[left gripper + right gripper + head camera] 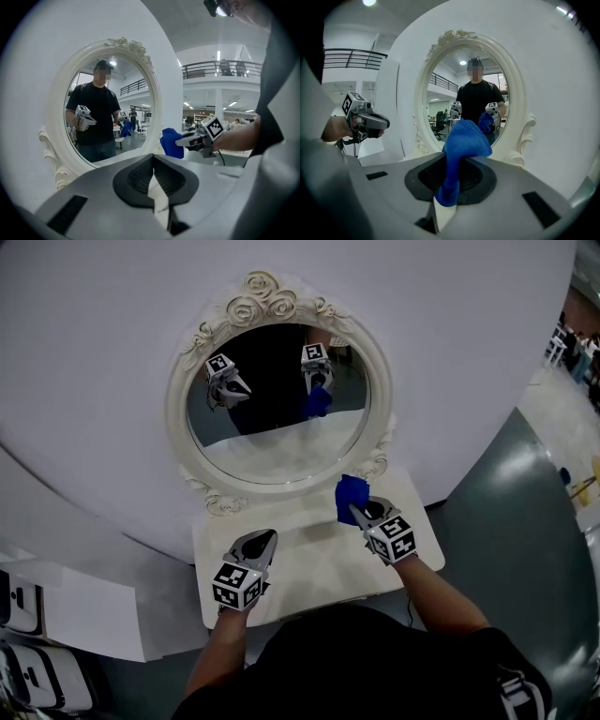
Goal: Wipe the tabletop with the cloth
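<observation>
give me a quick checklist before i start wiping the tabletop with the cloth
1. Cloth gripped: ok, it is pinched between the right gripper's jaws.
2. Cloth touching the tabletop: cannot tell. It is over the back right part, but contact does not show.
3. Clearance from the mirror frame: cannot tell. The cloth sits right by the frame's lower right edge.
4. Left gripper out of the way: ok. It is shut and empty, over the front left, apart from the cloth.
</observation>
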